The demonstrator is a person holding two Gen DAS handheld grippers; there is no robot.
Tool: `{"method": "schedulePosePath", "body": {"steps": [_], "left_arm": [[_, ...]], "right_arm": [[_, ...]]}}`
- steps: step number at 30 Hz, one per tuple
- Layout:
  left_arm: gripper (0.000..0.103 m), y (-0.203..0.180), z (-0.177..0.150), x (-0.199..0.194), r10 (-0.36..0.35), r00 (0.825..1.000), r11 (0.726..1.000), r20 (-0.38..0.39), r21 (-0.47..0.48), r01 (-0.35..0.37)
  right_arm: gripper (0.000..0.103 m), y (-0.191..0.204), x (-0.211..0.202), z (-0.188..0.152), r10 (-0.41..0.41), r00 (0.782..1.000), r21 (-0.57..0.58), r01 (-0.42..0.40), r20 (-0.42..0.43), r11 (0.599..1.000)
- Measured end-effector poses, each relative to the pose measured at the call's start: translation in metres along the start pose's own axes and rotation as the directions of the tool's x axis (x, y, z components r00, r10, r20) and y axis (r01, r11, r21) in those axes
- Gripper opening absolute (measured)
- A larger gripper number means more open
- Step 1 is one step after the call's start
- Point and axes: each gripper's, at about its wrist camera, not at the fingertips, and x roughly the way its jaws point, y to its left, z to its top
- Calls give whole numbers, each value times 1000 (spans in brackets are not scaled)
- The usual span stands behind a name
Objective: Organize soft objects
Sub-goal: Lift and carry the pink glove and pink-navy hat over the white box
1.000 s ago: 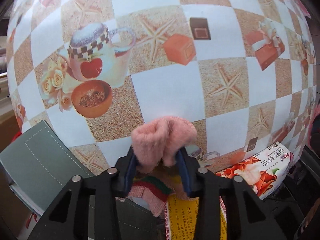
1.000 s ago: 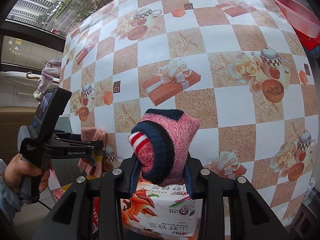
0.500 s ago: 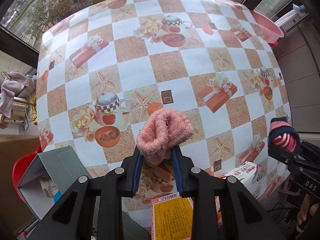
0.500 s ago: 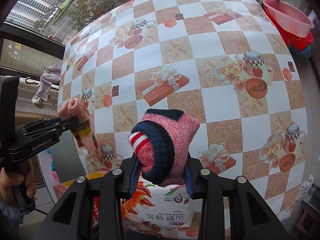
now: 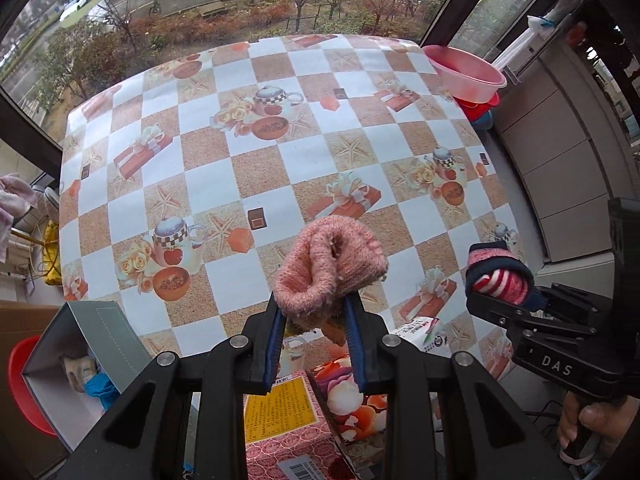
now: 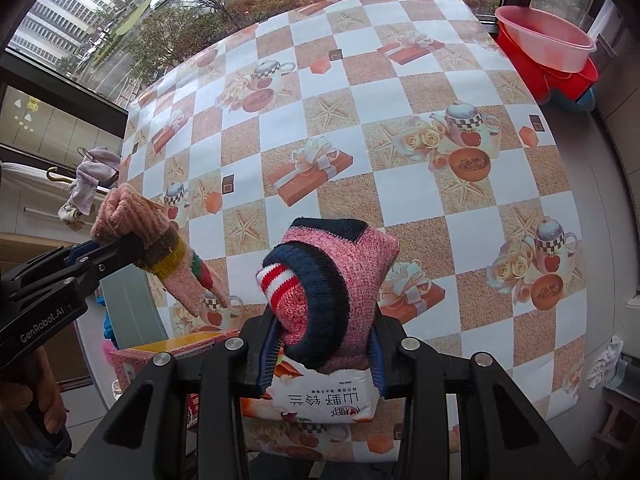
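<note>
You have lifted both grippers well above the table (image 5: 280,168) since a second ago, so both pieces are ready to carry. Your left gripper (image 5: 314,316) clenches the pink sock (image 5: 328,268); your right gripper (image 6: 322,340) grips the red-and-navy sock (image 6: 332,280). The open grey box (image 5: 92,344) at lower left already holds what may be cloth items.

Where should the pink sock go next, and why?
Probably down and left toward the open grey box. The left gripper is shut on the pink sock, held above the table, and something soft and blue already seems to lie in that box.
</note>
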Motion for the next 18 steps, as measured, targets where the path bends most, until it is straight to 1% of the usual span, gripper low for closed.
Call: {"method": "schedulePosePath", "body": {"steps": [3, 10, 18], "left_arm": [[31, -15, -5, -12, -23, 1000, 999, 20, 35, 23], [31, -46, -22, -31, -90, 995, 990, 39, 108, 85], [31, -65, -49, -47, -141, 989, 978, 39, 162, 133]], "right_arm": [[39, -4, -10, -9, -14, 1000, 18, 13, 16, 1000], [39, -17, -30, -35, -47, 998, 74, 43, 47, 996], [39, -22, -47, -67, -73, 995, 119, 65, 63, 991]]}}
